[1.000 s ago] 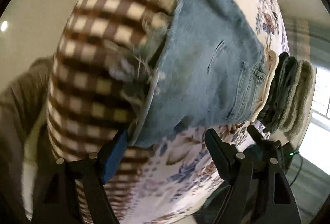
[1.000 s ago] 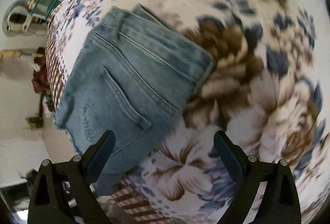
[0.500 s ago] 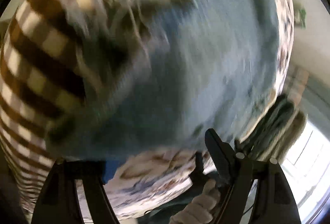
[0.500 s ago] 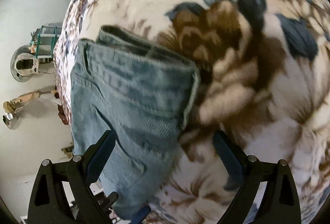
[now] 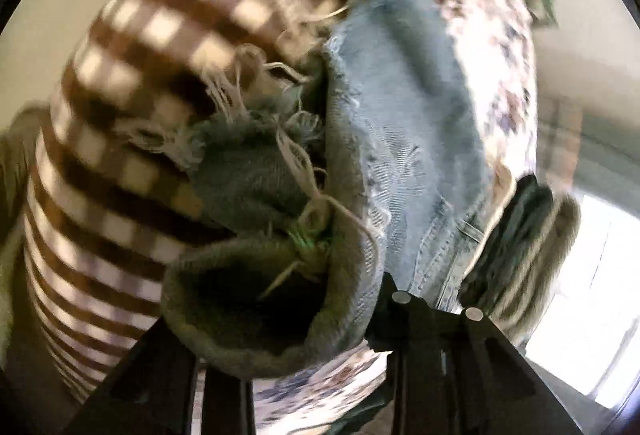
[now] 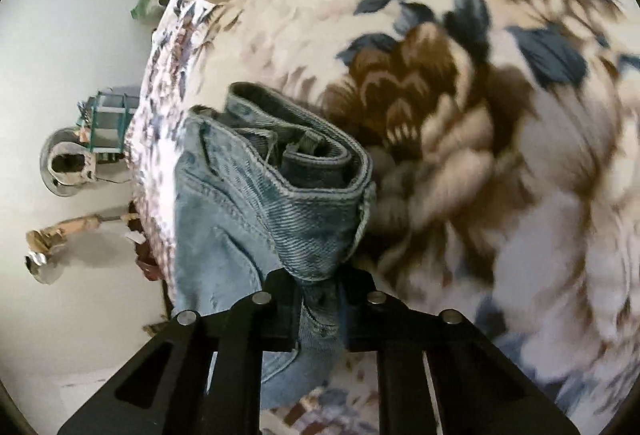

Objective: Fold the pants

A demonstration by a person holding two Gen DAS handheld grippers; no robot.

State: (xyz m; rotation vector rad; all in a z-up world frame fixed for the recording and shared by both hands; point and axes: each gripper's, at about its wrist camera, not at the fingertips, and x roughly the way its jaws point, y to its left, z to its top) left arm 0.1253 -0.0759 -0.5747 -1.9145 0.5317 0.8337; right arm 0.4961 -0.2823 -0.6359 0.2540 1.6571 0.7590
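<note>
A floral blanket (image 6: 460,123) spreads across the bed, a brown checked cloth (image 5: 132,83) lies alongside it, folded dark clothes (image 5: 520,235) are stacked at the far edge, and clutter (image 6: 72,163) sits on the floor.

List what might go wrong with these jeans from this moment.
1. The left gripper pinches only the frayed hem of the jeans; loose threads could snag or the cloth slip free.
2. The right gripper clamps a thick waistband corner; the layers may shift and the fold go crooked.
</note>
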